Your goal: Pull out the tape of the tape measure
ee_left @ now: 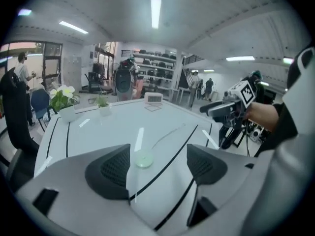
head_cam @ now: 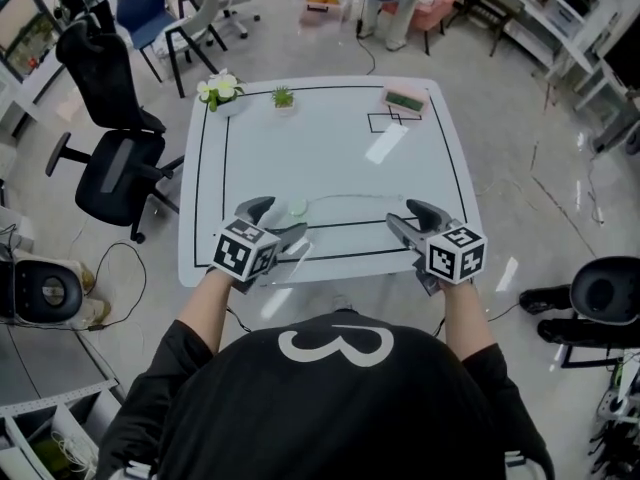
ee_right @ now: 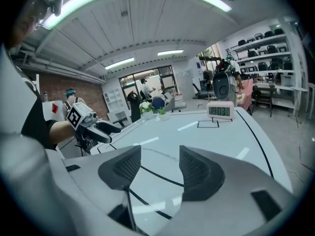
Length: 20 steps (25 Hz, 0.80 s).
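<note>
Resting on the tabletop (head_cam: 330, 148) at twelve o'clock just ahead of the wide-open, empty left gripper (head_cam: 283, 218), the round tape measure (head_cam: 298, 208) sends its tape (head_cam: 350, 196) toward three o'clock, ending near the open, empty right gripper (head_cam: 400, 214).

- The digital clock (ee_right: 220, 110) on the tabletop (ee_right: 275, 146) shows what reads as 19:03 on its display.
- A large white 3 is printed on the person's black shirt (head_cam: 335, 388).
</note>
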### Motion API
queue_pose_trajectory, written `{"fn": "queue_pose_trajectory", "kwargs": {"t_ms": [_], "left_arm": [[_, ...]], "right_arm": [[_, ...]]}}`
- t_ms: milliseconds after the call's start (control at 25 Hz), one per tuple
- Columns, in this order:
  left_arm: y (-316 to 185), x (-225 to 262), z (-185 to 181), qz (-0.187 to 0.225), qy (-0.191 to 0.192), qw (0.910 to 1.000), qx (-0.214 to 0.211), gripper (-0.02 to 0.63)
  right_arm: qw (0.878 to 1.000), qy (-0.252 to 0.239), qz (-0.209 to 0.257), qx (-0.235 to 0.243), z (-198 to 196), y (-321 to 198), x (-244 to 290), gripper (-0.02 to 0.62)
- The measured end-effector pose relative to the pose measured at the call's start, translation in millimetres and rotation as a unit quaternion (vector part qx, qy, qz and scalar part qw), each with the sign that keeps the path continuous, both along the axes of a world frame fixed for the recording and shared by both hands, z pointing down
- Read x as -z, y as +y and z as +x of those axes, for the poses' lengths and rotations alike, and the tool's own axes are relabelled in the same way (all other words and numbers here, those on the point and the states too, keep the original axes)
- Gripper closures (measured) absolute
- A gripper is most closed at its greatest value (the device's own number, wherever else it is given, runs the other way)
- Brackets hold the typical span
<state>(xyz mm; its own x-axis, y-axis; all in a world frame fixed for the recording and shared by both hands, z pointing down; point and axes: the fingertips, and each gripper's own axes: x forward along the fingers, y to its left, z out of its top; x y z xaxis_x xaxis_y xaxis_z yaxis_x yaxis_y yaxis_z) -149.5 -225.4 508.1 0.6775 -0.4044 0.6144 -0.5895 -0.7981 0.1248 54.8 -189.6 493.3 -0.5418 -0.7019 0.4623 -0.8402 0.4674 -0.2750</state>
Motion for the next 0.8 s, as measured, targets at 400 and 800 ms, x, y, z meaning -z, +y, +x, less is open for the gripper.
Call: {"fn": "queue_pose_trajectory", "kwargs": {"t_ms": [400, 800], "left_arm": [[89.8, 130.3, -3.7, 0.046, 0.214, 0.9749, -0.042, 0.473], [169.7, 203.6, -17.0, 0.03, 0.346, 0.9307, -0.113, 0.603]], "right_arm": [[0.97, -0.139, 0.169, 0.104, -95.8, 99.1, 129.5, 0.48], [0.954, -0.154, 0.243, 0.082, -126.3, 159.0, 171.7, 0.586]]}}
